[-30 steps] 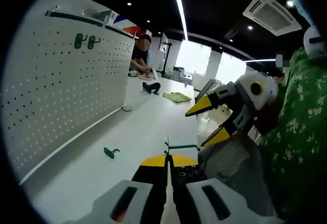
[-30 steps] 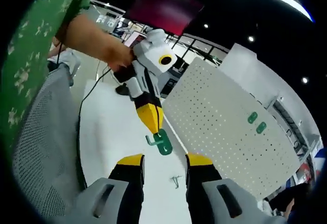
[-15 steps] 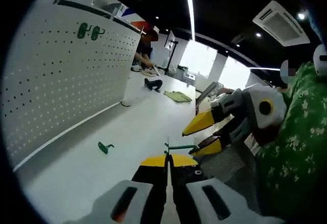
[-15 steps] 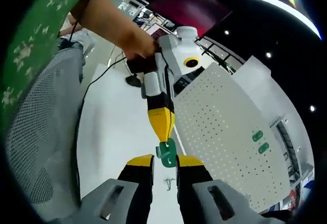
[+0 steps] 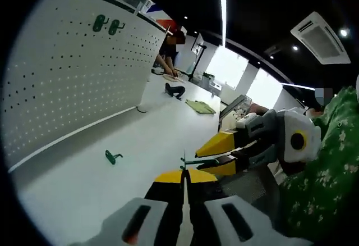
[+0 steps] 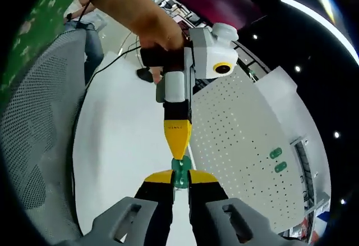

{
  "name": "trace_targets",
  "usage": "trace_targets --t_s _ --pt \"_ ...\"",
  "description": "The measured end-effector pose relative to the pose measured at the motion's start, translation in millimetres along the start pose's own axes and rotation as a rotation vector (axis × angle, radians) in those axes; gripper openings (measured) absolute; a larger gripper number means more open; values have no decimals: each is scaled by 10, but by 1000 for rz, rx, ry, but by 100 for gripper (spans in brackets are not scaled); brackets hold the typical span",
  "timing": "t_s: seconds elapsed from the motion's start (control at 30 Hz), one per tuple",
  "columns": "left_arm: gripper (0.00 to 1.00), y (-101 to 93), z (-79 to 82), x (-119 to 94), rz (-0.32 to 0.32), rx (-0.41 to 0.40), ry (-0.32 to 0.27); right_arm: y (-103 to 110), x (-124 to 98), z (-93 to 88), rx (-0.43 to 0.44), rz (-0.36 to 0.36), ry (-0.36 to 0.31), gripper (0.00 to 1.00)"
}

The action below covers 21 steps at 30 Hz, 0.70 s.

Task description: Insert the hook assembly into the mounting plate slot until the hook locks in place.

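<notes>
A green hook assembly (image 5: 199, 160) hangs in the air between both grippers. My left gripper (image 5: 184, 174) is shut on its thin wire end. My right gripper (image 5: 200, 162) reaches in from the right, its yellow jaws closed around the hook. In the right gripper view, the green plate part (image 6: 179, 173) sits pinched in my right gripper (image 6: 179, 177), and the left gripper (image 6: 178, 155) comes down from above onto it, held by a hand (image 6: 146, 27). The white pegboard mounting plate (image 5: 67, 77) (image 6: 241, 139) stands beside the table and carries two green hooks (image 5: 106, 24) (image 6: 276, 160).
A loose green hook (image 5: 112, 156) lies on the white table (image 5: 112, 190) near the pegboard's foot. A green cloth (image 5: 201, 106) and a dark object (image 5: 176, 90) lie farther along, where a person (image 5: 171, 55) works. A grey mesh chair (image 6: 39, 162) stands at the table's edge.
The right gripper has moved in toward the left one, and its jaws have shut around the green hook. The left gripper has kept its hold throughout.
</notes>
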State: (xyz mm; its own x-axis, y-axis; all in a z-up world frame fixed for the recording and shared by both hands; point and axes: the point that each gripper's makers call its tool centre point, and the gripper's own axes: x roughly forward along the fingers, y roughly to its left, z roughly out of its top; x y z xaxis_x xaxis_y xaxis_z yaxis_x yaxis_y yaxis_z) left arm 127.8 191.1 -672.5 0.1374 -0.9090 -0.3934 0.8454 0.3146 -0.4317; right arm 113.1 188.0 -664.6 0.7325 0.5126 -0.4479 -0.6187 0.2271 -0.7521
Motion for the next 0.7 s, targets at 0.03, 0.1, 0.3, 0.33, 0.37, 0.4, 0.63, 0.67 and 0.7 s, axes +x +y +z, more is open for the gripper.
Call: trace_targets --t_s 0.03,0.1,0.3,0.33,0.37,0.4,0.63,0.67,0.7 --pt "2 1 1 3 1 -4 0 -5 3 -2 -5 -1 1 7" --pt "2 0 15 11 2 -10 -3 -14 8 -12 -4 -3 6 7" --pt "2 -24 29 52 -1 -15 2 -30 34 -59 -2 -3 22 6" --pt "2 -22 31 54 0 -16 2 -28 34 -62 -2 -2 24 6" --pt "2 -25 39 56 -2 -18 0 -31 32 -65 -5 -3 25 6" --pt "2 -33 45 60 -6 -18 -2 -33 32 -68 -7 -3 25 5" --pt "2 -63 56 88 -15 -15 5 -49 28 -100 -3 -5 33 4" --pt "2 -66 58 90 -17 -16 5 -50 26 -105 -3 -5 34 3" --pt "2 -70 61 90 -17 -16 5 -51 23 -108 -3 -5 36 3"
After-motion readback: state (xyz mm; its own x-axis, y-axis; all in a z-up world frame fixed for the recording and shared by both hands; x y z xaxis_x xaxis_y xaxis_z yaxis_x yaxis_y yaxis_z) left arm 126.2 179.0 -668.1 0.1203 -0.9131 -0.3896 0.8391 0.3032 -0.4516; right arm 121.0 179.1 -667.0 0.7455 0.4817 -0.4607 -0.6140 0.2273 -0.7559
